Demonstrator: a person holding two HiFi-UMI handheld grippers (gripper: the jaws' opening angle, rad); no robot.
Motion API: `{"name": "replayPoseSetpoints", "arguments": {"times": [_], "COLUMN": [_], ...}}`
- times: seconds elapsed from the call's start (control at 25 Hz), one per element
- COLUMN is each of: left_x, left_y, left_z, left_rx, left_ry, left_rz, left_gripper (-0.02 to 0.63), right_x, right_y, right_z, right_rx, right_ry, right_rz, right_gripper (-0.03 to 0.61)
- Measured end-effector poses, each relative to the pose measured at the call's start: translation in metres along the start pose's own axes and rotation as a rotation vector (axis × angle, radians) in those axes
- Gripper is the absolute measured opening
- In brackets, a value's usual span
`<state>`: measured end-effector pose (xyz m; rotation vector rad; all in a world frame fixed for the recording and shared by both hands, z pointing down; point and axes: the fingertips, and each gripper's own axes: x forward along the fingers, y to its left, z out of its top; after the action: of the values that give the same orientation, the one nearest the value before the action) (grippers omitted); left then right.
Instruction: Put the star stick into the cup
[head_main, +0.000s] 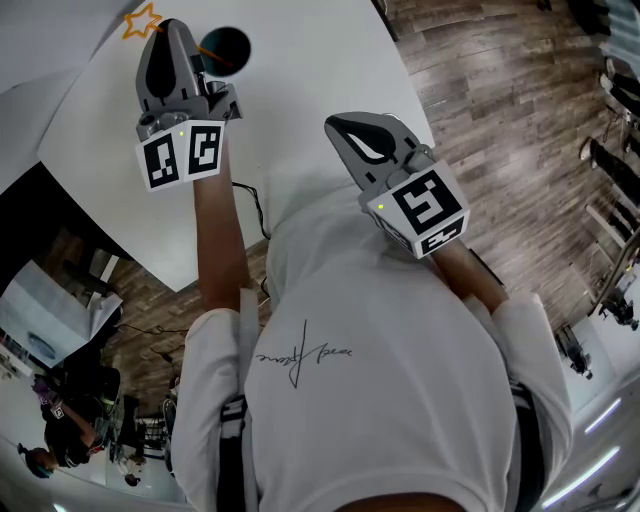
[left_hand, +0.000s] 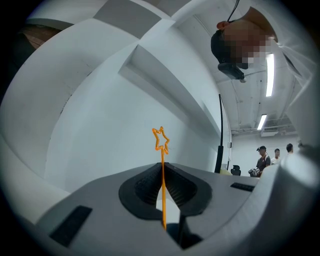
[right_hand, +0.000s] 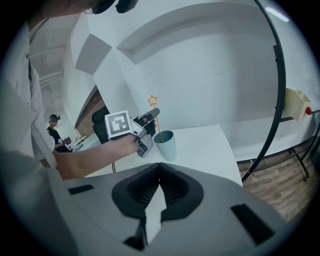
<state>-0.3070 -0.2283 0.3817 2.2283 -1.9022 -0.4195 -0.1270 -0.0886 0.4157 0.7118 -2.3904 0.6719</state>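
Star stick (left_hand: 163, 175): thin orange rod, outline star at top. Near upright, star end up. Clamped mid-length between closed jaws of left gripper (left_hand: 163, 167), star standing clear above them. Lower end runs down into cup's mouth; whether it touches bottom, cannot tell.

Cup (right_hand: 165, 145): pale teal tumbler, plain, dark inside. Upright, mouth up, on white table (right_hand: 210, 150), near far edge.
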Motion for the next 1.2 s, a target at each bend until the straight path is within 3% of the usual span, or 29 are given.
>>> {"name": "replayPoseSetpoints", "arguments": {"times": [1.2], "left_x": [-0.008], "left_y": [-0.009], "left_z": [-0.017], "left_rx": [0.076], "left_ry": [0.042], "left_rz": [-0.018], "left_gripper": [0.021], "right_x": [0.001], "right_y": [-0.003], "right_z": [0.001], "right_rx": [0.002], "right_ry": [0.009], "right_rz": [-0.002], "right_gripper": [0.008]}}
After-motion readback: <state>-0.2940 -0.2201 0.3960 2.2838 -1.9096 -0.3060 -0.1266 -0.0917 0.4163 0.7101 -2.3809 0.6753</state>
